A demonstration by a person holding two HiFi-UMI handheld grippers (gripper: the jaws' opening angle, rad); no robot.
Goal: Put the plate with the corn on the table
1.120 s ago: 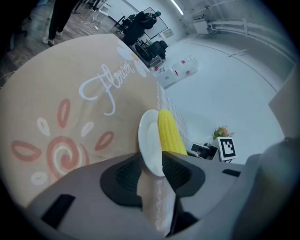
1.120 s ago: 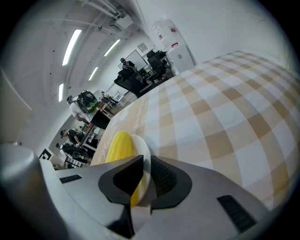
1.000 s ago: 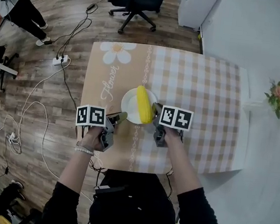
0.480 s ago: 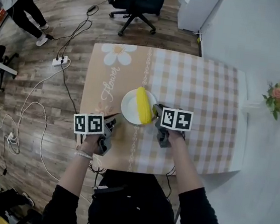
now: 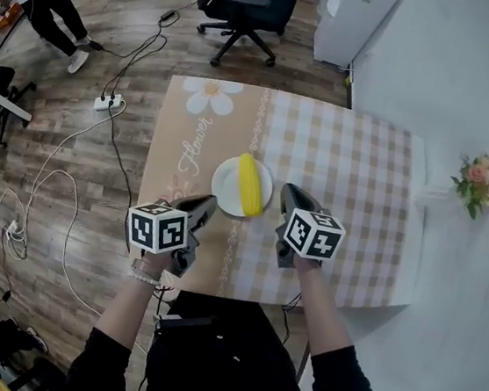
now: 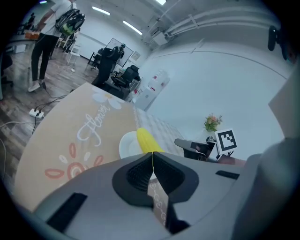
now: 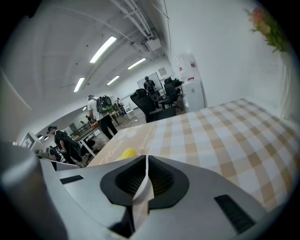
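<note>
One plate (image 5: 225,182) well inside the table (image 5: 353,177) edges

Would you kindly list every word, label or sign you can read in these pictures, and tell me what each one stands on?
"Flower": script lettering on the tan part of the tablecloth.
The left cube and right cube bear only black-and-white square patterns, no words.
Nothing else can be read; any print farther off in the room is too small.

Plate (image 5: 226,182) mid-table (image 5: 355,160), corn (image 5: 250,185) lying on its right half. Just beside the plate: left gripper (image 5: 206,202) at eight o'clock, right gripper (image 5: 287,192) at three. Chair (image 5: 246,0) beyond, at twelve.
</note>
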